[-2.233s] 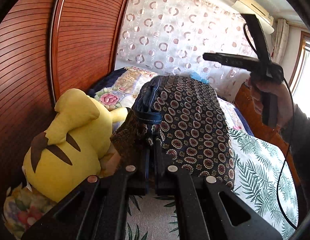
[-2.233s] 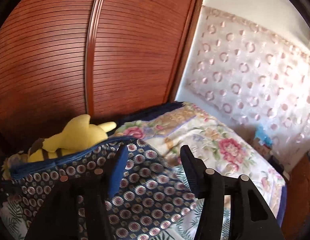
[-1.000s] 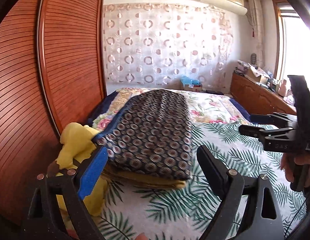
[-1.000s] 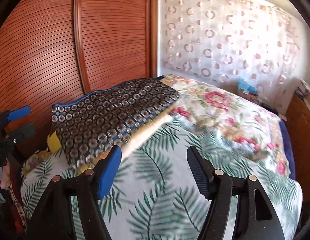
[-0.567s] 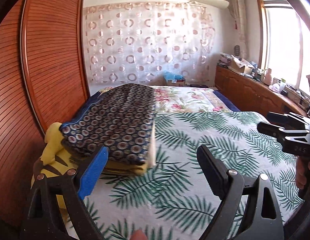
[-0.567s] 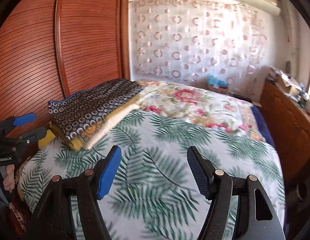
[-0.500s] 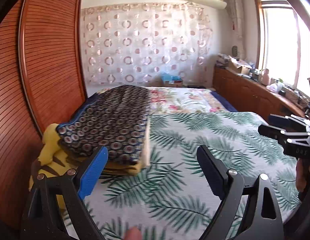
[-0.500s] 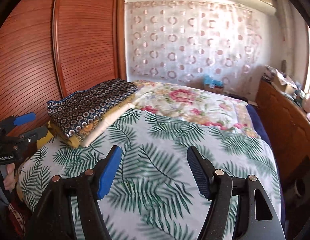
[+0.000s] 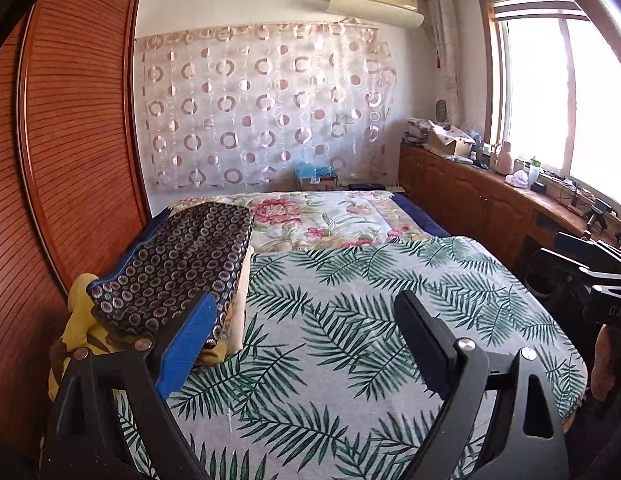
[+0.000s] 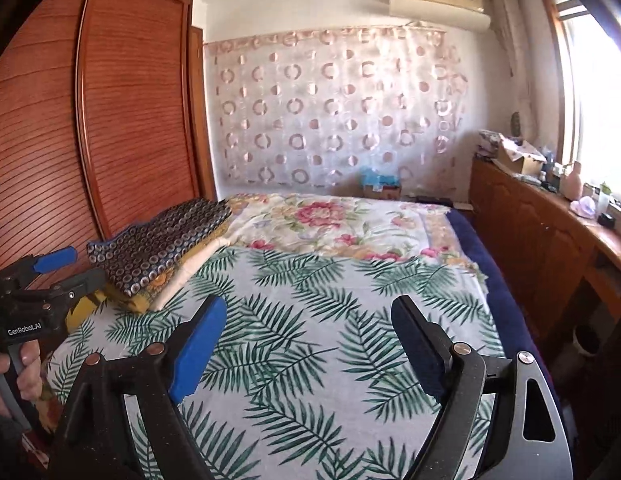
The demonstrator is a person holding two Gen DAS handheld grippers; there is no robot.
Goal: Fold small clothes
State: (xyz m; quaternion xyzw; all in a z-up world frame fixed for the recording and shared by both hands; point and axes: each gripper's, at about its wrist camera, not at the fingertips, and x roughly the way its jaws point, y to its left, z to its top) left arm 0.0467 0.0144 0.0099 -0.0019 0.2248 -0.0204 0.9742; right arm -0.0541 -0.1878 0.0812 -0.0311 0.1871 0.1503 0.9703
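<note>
Folded clothes, topped by a dark circle-patterned piece over yellow and cream layers, lay stacked at the left edge of the bed, beside the wooden wardrobe. Stack appeared finished; no unfolded garment was visible on the palm-leaf bedspread, so whatever remained could not be told. Left gripper: jaws wide apart, nothing between them, held back from the stack. Right gripper: jaws just widened, likewise empty, over bare bedspread. Yellow plush toy sat wedged between stack and wardrobe. Floral quilt covered the far bed. Nothing obstructed either tool.
</note>
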